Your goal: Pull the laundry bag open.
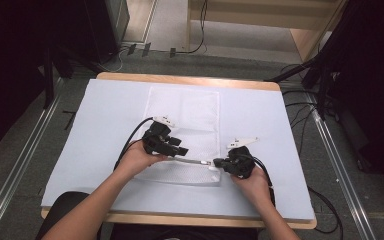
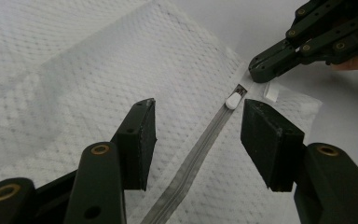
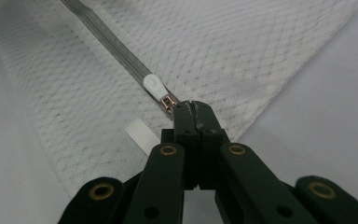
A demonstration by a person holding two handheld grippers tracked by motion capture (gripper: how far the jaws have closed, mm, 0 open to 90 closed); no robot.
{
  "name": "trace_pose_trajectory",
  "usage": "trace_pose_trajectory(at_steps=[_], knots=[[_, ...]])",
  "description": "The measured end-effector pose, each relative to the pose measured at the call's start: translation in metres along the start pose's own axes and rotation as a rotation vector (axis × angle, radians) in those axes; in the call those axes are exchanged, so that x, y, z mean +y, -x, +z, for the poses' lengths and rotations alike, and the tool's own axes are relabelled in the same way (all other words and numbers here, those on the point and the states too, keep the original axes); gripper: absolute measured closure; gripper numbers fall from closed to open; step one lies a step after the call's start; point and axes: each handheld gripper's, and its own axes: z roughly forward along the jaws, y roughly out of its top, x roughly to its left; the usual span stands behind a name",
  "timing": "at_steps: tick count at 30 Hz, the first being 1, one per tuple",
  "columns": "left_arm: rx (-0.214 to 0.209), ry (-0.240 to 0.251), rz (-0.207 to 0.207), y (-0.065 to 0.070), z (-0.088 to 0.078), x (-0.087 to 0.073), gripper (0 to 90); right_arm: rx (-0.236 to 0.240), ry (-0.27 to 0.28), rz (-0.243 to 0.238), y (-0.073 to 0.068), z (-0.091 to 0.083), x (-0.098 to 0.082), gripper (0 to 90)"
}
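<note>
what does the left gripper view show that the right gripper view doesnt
Left gripper view alone: the left gripper with jaws open astride the zipper, and the right gripper seen from outside, with a bit of hand behind it. Right gripper view alone: the right gripper's jaws up close, shut at the zipper's end. Both: the white mesh bag, its grey zipper, the white zipper pull and a small white tab.

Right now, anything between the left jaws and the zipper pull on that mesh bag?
Nothing visible. The left gripper is open over the zipper, and the white zipper pull lies bare just ahead. The right gripper is shut at the bag's end beyond it.
</note>
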Motion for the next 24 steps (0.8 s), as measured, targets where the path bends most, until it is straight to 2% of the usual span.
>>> trace_pose_trajectory(at_steps=[4,9,11,14,17,18,24], knots=[[-0.005,-0.013,0.019,0.005,0.006,0.001,46.7,-0.015,-0.006,-0.048,-0.002,0.002,0.0,90.0],[-0.017,-0.009,0.014,0.007,0.01,0.001,48.6,-0.01,-0.009,-0.022,-0.001,0.003,0.002,90.0],[-0.03,-0.006,0.0,0.008,0.012,0.002,52.0,-0.011,-0.011,-0.025,-0.001,0.003,0.003,90.0],[-0.029,-0.014,0.012,0.013,0.016,0.004,59.1,0.002,-0.011,-0.037,0.001,0.004,0.004,90.0],[-0.052,-0.027,-0.002,0.015,0.023,0.006,65.6,0.022,-0.008,-0.026,0.003,0.004,0.003,89.6],[-0.045,-0.032,0.0,0.016,0.025,0.006,67.8,0.023,-0.005,-0.031,0.003,0.004,0.002,89.6],[-0.074,-0.059,-0.019,0.015,0.041,0.007,80.9,0.018,0.015,-0.079,0.002,0.004,0.0,89.5]])
